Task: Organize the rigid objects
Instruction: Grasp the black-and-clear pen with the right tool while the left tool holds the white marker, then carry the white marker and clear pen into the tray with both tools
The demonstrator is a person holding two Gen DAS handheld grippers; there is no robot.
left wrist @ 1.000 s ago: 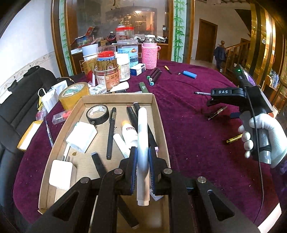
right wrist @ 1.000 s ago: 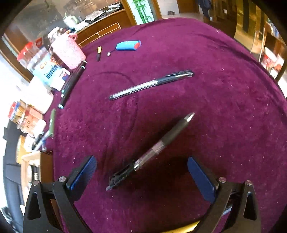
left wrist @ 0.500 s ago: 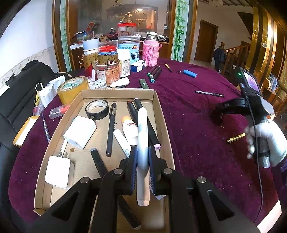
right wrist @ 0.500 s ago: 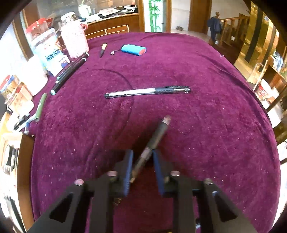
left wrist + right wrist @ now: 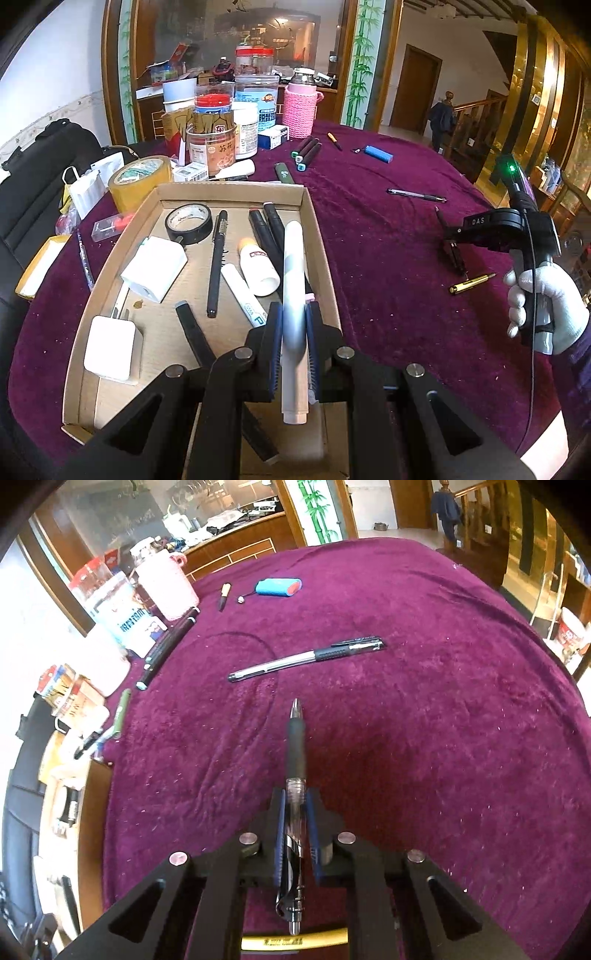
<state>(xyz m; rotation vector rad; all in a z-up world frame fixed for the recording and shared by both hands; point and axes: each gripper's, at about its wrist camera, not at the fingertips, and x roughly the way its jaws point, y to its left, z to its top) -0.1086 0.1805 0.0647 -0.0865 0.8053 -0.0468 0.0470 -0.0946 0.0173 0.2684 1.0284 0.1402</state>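
The jaws of the right gripper (image 5: 295,830) have just been closing and are now clamped on a retractable pen (image 5: 295,760), whose long axis runs straight ahead between them, tip pointing away over the purple counter (image 5: 443,738). The jaws of the left gripper (image 5: 294,332) are clamped on a white marker (image 5: 293,280), which is held lengthwise over the near right part of the cardboard tray (image 5: 317,236). The tray is seen at the left edge of the right wrist view, so the pen must be carried leftward to it. A capped gel pen (image 5: 306,659) lies crosswise beyond the pen tip, a gold pen (image 5: 291,939) just under the right jaws. The left gripper over the tray is judged the chief obstacle.
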